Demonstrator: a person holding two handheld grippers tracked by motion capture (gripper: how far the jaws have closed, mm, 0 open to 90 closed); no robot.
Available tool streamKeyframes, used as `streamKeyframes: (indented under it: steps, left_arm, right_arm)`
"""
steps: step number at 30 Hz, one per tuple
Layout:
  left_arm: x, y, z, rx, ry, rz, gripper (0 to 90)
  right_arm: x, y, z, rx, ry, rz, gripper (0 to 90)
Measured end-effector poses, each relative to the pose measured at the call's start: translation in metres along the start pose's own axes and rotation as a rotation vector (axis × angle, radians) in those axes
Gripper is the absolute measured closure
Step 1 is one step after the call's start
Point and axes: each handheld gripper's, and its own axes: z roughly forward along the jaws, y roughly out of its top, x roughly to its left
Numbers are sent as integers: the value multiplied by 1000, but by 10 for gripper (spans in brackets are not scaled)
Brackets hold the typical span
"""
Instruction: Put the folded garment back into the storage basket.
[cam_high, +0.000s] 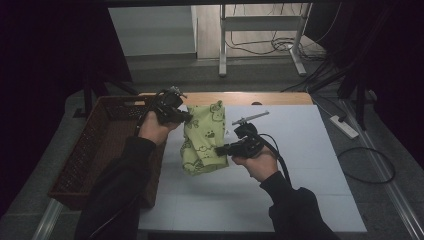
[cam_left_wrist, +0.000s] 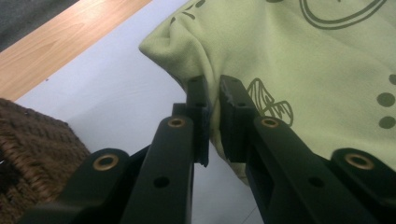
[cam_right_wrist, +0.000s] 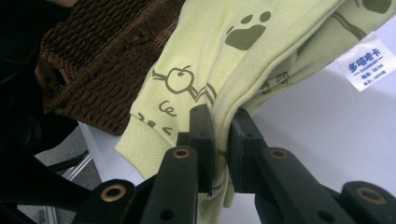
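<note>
2 hand-held grippers, left (cam_left_wrist: 212, 93) & right (cam_right_wrist: 222, 123), pinch green garment (cam_high: 202, 140).

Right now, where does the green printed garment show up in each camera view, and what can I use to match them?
High view: green garment at centre, hanging between both tools over the white mat.
Left gripper view: upper right, pinched between the black jaws.
Right gripper view: centre, draped from the top, pinched between the jaws.
Shared landmark: brown wicker basket, lower left, upper left.
</note>
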Motion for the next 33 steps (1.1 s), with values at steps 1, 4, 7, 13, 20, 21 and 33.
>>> streamKeyframes:
  steps: [1, 4, 7, 13, 20, 21, 33]
  left_arm:
    - [1, 0, -1, -1, 1, 0, 824]
    - [4, -2, -4, -5, 6, -4, 824]
    - [6, -3, -9, -17, 14, -5, 823]
    - [8, -8, -12, -27, 20, -10, 824]
    - [16, -12, -22, -34, 33, -18, 824]
    - [18, -12, -25, -33, 39, -18, 824]
    - [27, -10, -42, -49, 83, -23, 825]
  right_arm:
    - [1, 2, 1, 2, 0, -2, 810]
    - [4, 6, 2, 3, 5, -2, 810]
    - [7, 10, 3, 1, 18, -2, 811]
    - [8, 13, 5, -1, 31, -1, 812]
    - [13, 21, 10, -9, 48, 2, 812]
    - [14, 23, 10, -10, 49, -1, 813]
    - [28, 45, 13, -18, 57, -9, 813]
